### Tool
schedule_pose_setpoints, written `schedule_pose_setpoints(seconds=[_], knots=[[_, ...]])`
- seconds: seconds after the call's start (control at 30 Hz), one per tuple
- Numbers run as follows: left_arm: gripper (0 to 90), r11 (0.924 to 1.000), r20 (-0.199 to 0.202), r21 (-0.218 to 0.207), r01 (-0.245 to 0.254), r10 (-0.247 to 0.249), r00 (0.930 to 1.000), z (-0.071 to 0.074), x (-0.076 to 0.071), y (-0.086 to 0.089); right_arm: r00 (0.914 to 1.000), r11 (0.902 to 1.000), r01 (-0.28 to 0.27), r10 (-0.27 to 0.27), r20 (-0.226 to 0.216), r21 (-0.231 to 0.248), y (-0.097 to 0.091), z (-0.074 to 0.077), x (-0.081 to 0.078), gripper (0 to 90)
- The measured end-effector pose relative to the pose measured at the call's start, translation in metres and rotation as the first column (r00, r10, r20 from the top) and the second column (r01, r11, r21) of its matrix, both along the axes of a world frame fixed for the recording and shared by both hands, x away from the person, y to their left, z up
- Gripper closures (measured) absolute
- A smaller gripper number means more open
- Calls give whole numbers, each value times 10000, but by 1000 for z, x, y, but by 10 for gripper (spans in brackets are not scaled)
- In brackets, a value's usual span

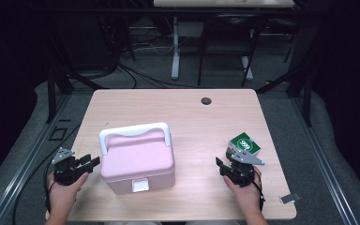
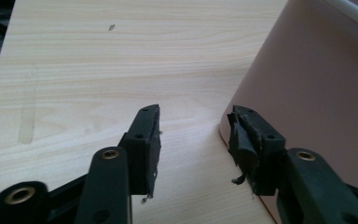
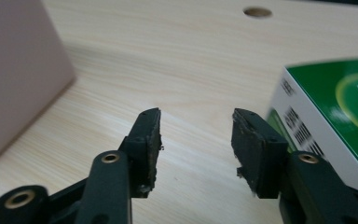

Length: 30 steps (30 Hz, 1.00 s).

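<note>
A pink box (image 1: 137, 160) with a white handle and a white front latch stands shut on the wooden table (image 1: 192, 112), left of centre. My left gripper (image 1: 93, 162) rests at the box's left side, open, with bare table between its jaws; in the left gripper view (image 2: 196, 140) the pink wall (image 2: 317, 98) stands right beside the right-hand jaw. A green and white carton (image 1: 245, 145) lies at the right. My right gripper (image 1: 226, 161) is open just in front of it; the carton (image 3: 326, 121) sits beside the right-hand jaw, outside the gap (image 3: 196, 140).
A round cable hole (image 1: 206, 101) is in the table's far side. A small grey clip (image 1: 289, 198) lies near the front right corner. Dark frames, desk legs and cables stand beyond the far edge.
</note>
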<state>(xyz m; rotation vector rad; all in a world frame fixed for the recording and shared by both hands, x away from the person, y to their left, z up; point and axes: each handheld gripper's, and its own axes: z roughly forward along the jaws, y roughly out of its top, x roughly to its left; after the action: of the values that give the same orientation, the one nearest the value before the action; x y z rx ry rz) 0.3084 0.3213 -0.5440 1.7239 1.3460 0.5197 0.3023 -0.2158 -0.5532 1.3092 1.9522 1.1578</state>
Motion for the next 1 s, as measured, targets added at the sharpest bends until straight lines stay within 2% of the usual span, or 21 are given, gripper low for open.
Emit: schedule_pose_setpoints(seconds=[0.1, 0.2, 0.23, 0.33, 0.4, 0.47, 0.53, 0.57, 0.6, 0.67, 0.73, 0.9, 1.0], knots=[[547, 10000, 5, -69, 40, -40, 10000, 0, 0, 0, 9999, 9999, 116, -116, -114, -5, -2, -2, 0, 529], [561, 9998, -61, -136, 145, -146, 9999, 0, 0, -1, 9999, 9997, 32, -29, -105, 255, 0, -3, 1, 524], [582, 9998, -100, -129, 146, -147, 9998, 0, -1, -1, 9999, 10000, 70, -70, -75, -11, 4, -3, 0, 524], [583, 9995, -18, -297, 125, -125, 9999, 2, -2, -2, 9999, 10000, 36, -37, 102, 71, 7, -3, -2, 521], [584, 9993, -17, -352, 136, -136, 9999, 4, -4, -3, 9996, 9998, 165, -163, 228, -91, 9, -3, -3, 526], [598, 9988, 9, -460, 143, -143, 9999, 4, -4, -6, 9999, 9999, -84, 83, 148, 81, 10, -4, -3, 530], [604, 9987, -29, -451, 218, -220, 9998, 4, -4, -9, 10000, 10000, -77, 77, 22, 38, 10, -4, -3, 534], [606, 9988, -36, -358, 322, -323, 9995, 4, -5, -12, 9997, 9995, -220, 217, 127, 226, 11, -6, -2, 547], [606, 9988, -36, -358, 322, -323, 9995, 4, -5, -12, 9997, 9995, -220, 217, 127, 226, 11, -6, -2, 547], [604, 9991, 12, -269, 323, -323, 9995, 4, -5, -15, 9996, 9994, -207, 213, -179, 286, 11, -6, -3, 569], [601, 9986, -7, -282, 442, -443, 9990, 6, -6, -16, 9995, 9990, -261, 268, -162, 376, 11, -7, -2, 570], [601, 9990, 85, -292, 349, -346, 9994, 8, -10, -20, 9997, 9992, -88, 97, -224, 386, 10, -6, -3, 589], [629, 9980, 50, -392, 488, -487, 9988, 8, -12, -22, 9994, 9989, -149, 163, -298, 444, 11, -5, -3, 606]])
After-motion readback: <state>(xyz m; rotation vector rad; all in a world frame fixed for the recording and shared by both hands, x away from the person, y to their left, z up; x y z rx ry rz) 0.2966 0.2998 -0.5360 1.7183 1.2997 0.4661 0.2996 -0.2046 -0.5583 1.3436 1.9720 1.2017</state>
